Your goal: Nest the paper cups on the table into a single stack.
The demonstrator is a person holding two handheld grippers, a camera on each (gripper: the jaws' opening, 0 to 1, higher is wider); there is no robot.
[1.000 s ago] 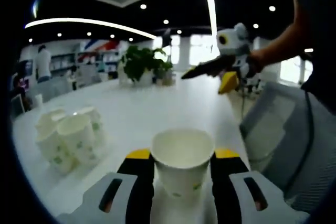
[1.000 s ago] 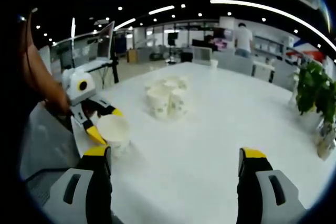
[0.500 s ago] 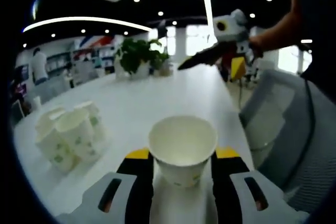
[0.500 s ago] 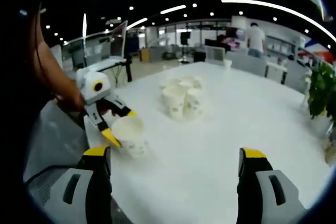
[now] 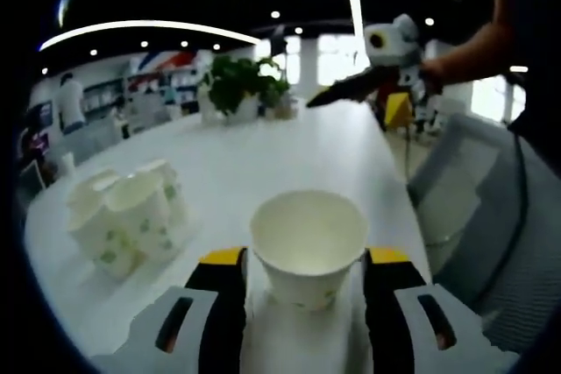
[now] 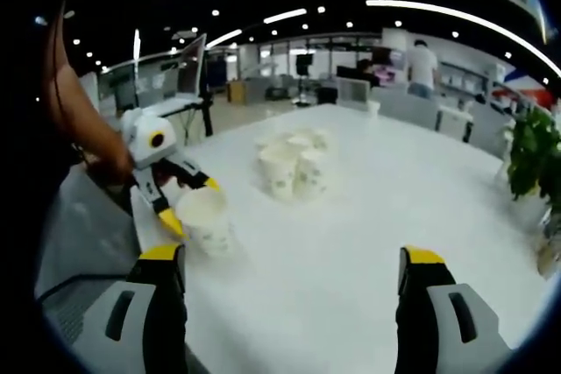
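Note:
A white paper cup with small green marks stands upright between my left gripper's yellow-tipped jaws, which press on its sides. The right gripper view has that same cup in the left gripper, near the table's edge. A cluster of several more paper cups stands to the left on the white table; this cluster is at mid-table in the right gripper view. My right gripper hangs above the table with its jaws wide apart and nothing between them. It also appears in the air as the right gripper, held by a hand.
A potted plant stands at the table's far end, the same plant lying at the right in the right gripper view. A grey chair sits by the table's edge. A monitor stands beyond the table.
Both views have shifted a little with the hands. The left gripper still holds the cup near the table's edge, and the right gripper has stayed wide open.

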